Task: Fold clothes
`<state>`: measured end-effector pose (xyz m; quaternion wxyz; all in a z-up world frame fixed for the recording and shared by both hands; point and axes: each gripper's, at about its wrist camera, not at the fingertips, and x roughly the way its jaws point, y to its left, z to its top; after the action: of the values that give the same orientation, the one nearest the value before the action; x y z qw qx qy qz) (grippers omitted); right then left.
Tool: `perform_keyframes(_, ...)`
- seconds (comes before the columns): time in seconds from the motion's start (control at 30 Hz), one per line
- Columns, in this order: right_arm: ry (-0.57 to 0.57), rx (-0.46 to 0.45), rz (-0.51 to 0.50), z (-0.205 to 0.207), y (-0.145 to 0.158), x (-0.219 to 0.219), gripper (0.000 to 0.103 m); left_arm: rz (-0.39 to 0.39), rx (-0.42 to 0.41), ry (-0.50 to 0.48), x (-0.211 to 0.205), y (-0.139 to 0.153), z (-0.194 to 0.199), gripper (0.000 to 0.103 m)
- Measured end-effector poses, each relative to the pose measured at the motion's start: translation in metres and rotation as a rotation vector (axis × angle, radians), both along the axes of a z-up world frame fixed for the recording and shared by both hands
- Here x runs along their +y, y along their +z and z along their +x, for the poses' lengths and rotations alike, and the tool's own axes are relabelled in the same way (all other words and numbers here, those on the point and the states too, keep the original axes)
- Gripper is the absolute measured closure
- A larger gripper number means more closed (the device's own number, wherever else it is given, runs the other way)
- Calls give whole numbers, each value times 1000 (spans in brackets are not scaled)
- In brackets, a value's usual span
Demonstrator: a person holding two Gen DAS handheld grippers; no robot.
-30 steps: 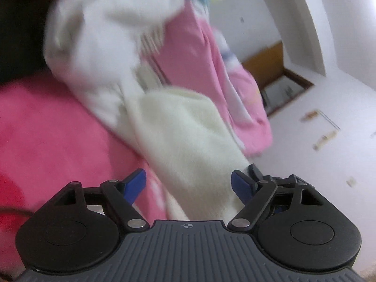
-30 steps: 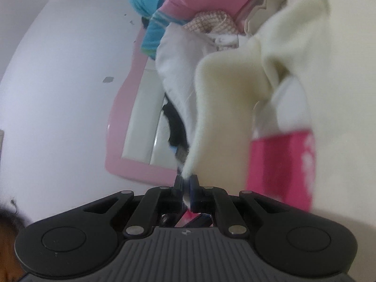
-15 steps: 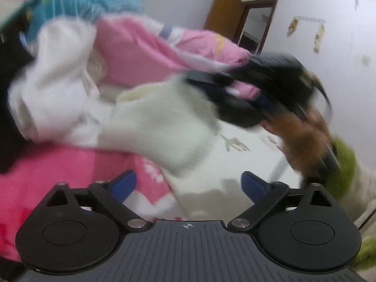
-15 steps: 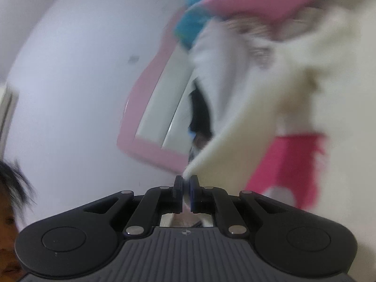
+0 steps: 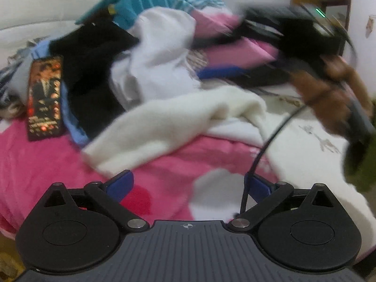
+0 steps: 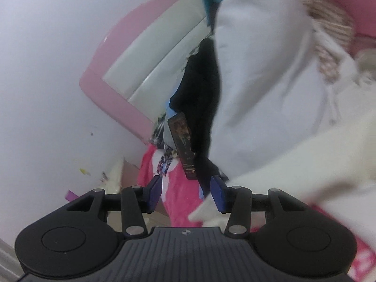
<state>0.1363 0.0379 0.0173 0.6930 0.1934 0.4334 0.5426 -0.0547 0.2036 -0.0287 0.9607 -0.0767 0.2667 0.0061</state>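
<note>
**a:** ok so where's the cream sweater (image 5: 178,122) right now?

**b:** lying loose on the pink bedspread (image 5: 47,164), roughly dead centre of the left wrist view, one end trailing down toward 7 o'clock. nothing grips it. the left gripper (image 5: 188,185) is spread wide, blue pads far apart with only bedspread between them.

**a:** and the right gripper (image 6: 186,195)?

**b:** released too. jaws parted. a cream corner (image 6: 206,211) sits just outside its right pad (image 6: 217,196) at about 5 o'clock, touching or nearly, can't tell which. not pinched, that's clear.

**a:** what's behind the sweater?

**b:** a heap. white garment (image 5: 159,54) at 12 o'clock, black one (image 5: 94,70) at 10, teal striped thing (image 5: 150,2) on top, pink fabric (image 5: 235,54) toward 1. a dark printed card (image 5: 44,96) lies at 9 o'clock against the black garment.

**a:** and that blur at 2 o'clock?

**b:** the other gripper unit with the person's hand (image 5: 329,94) on it, smeared by motion. a black cable (image 5: 265,145) runs from there down to 5 o'clock.

**a:** right wrist view show anything else?

**b:** pink headboard (image 6: 112,94) at 10 o'clock, all tilted.
</note>
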Motion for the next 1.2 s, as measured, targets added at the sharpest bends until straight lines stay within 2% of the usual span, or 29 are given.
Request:
perform_keyframes(0.07,-32,17,10,-7,-9,-28,54,42,-11,8,4,2,3,1)
perform_keyframes(0.1,-43,35,13,-9,-15,-43,54,19,-19,-7,7,3,2,1)
perform_keyframes(0.3,-200,61,-33,-9,-42,-118,54,-233,-85,-150,21,9,-5,0)
perform_keyframes(0.4,-315,71,-69,2,-55,-140,54,-359,-118,-221,28,11,-9,0)
perform_keyframes(0.57,-371,101,-90,15,-82,-135,54,-569,-172,-339,40,16,-15,0)
perform_keyframes(0.67,-385,41,-116,14,-87,-119,54,-639,-181,-385,43,15,-14,0)
perform_keyframes(0.7,-399,21,-119,14,-88,-114,54,-640,-183,-371,45,15,-14,0)
perform_keyframes(0.77,-415,-18,-113,15,-88,-107,54,-614,-182,-300,51,15,-13,0)
perform_keyframes(0.83,-411,-31,-93,16,-89,-104,54,-531,-126,-159,56,13,-7,0)
perform_keyframes(0.9,-378,-5,-43,13,-92,-106,54,-397,-44,-3,58,8,5,0)
perform_keyframes(0.97,-329,22,16,6,-95,-110,54,-248,12,99,56,1,18,1)
perform_keyframes(1.07,-282,64,51,-5,-110,-113,54,-57,48,165,48,-10,39,2)
perform_keyframes(1.13,-282,55,58,-12,-118,-117,56,-13,49,176,49,-15,48,3)
perform_keyframes(1.2,-286,37,78,-16,-119,-121,56,-16,48,192,54,-21,57,7)
